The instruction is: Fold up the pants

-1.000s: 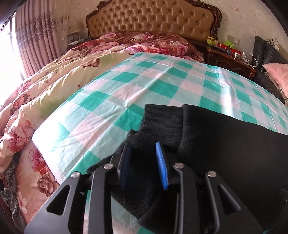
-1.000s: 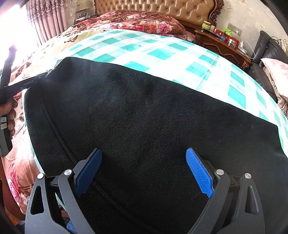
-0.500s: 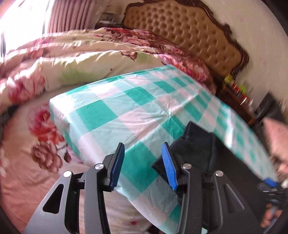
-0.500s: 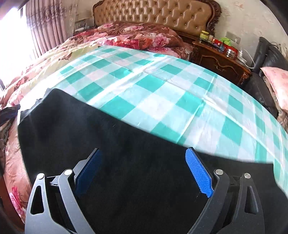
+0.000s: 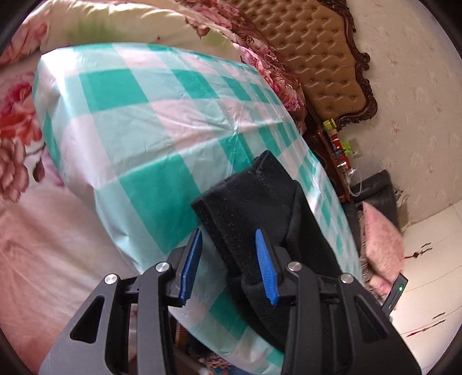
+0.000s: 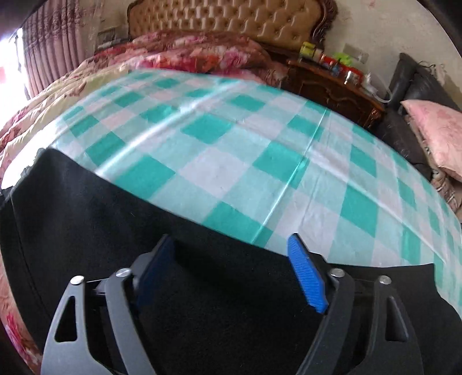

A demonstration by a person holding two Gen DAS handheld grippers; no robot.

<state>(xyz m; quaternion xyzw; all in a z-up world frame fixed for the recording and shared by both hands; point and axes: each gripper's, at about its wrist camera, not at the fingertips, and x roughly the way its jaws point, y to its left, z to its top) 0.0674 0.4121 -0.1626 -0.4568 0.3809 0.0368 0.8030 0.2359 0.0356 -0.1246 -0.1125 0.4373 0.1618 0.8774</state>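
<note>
Floral bedding [image 6: 184, 57] and a tufted headboard [image 6: 231, 17] fill the background, with a teal-and-white checked sheet [image 6: 219, 150] spread over the bed. Black pants [image 6: 86, 213] lie along the sheet's near edge; their ribbed end [image 5: 248, 196] shows in the left view. Over the dark cloth, the right hand-held gripper [image 6: 232, 271] is spread wide with nothing clamped. Smaller in span, the left hand-held gripper [image 5: 228, 262] is parted, its right pad against the ribbed end, gripping nothing.
</note>
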